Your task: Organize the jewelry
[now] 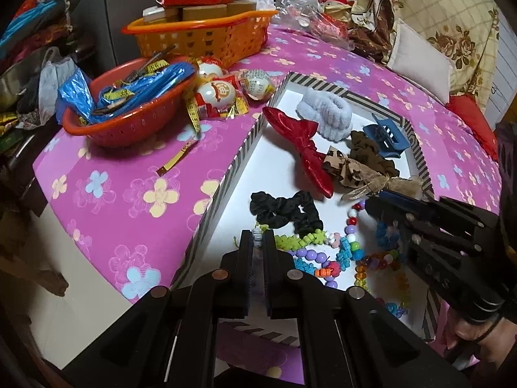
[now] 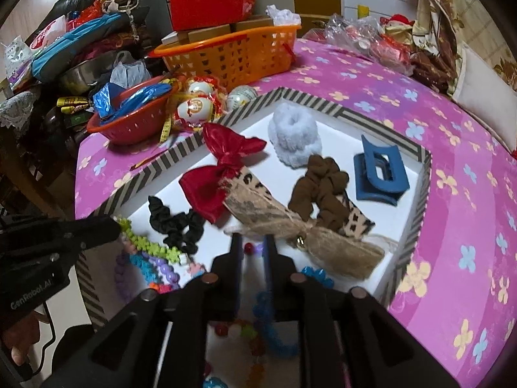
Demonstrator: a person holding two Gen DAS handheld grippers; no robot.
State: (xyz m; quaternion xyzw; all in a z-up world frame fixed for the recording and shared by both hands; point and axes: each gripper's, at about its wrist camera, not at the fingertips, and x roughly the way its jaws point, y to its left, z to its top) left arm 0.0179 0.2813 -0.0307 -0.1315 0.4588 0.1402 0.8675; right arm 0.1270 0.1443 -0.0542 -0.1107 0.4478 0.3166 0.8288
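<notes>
A white tray with a striped rim (image 1: 226, 174) (image 2: 155, 168) lies on the pink flowered cloth. It holds a red bow (image 1: 300, 139) (image 2: 219, 174), a grey fluffy scrunchie (image 1: 323, 110), a blue claw clip (image 2: 378, 174), a brown scrunchie (image 2: 320, 187), a black scrunchie (image 1: 284, 210), a leopard-print bow (image 2: 290, 223) and several bead strings (image 1: 323, 255). My left gripper (image 1: 256, 236) (image 2: 114, 224) is shut on the small ribbed end of a green flower string (image 1: 297, 241) (image 2: 145, 242). My right gripper (image 2: 252, 242) (image 1: 371, 203) hovers low over the beads, its jaws slightly apart with nothing pinched.
An orange basket (image 1: 200, 38) of boxes and a red colander (image 1: 129, 110) of blue foil and tape measure stand left of the tray, with wrapped egg-shaped treats (image 1: 216, 92) between. Cluttered shelves are at far left, pillows (image 1: 420, 51) at the right. A hand (image 1: 478, 339) grips the right tool.
</notes>
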